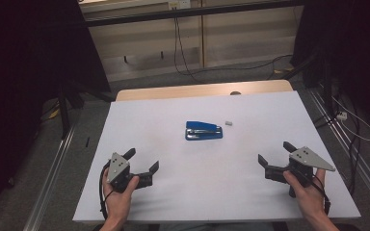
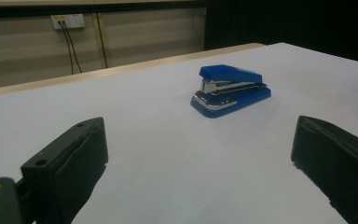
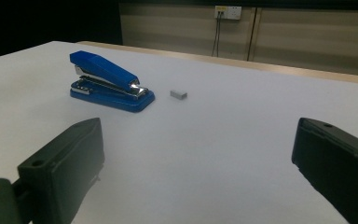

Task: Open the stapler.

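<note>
White and flat, the tabletop (image 1: pixel 183 192) sits in a dim room with dark curtains at both sides and a pale wall with cables at the back. From the high view, a blue stapler (image 1: pixel 203 130) lies near the middle of the tabletop, a bit closer to the far edge than to the near one. A tiny white block (image 1: pixel 229 123) lies just beside the stapler, on the side toward the right edge, not touching it. The left gripper (image 1: pixel 141 161) is held by a hand (image 1: pixel 119 195) near the near left corner, and its jaws stand wide apart with nothing between them. The right gripper (image 1: pixel 275 153) is held by the other hand (image 1: pixel 308 192) near the near right corner, and its jaws are wide apart too, with nothing in them. Both grippers are well apart from the stapler. In the left gripper view, two black jaws come up from the bottom, far from each other, and only bare tabletop lies between them. The stapler (image 2: pixel 230 90) rests farther off, well past the jaws, with a wooden edge (image 2: pixel 121 70) of the table behind it. In the right gripper view, the two black jaws are again spread wide over bare tabletop. The stapler (image 3: pixel 109 81) sits far ahead and to the left, and the small block (image 3: pixel 178 94) lies just beside its shiny front end.
</note>
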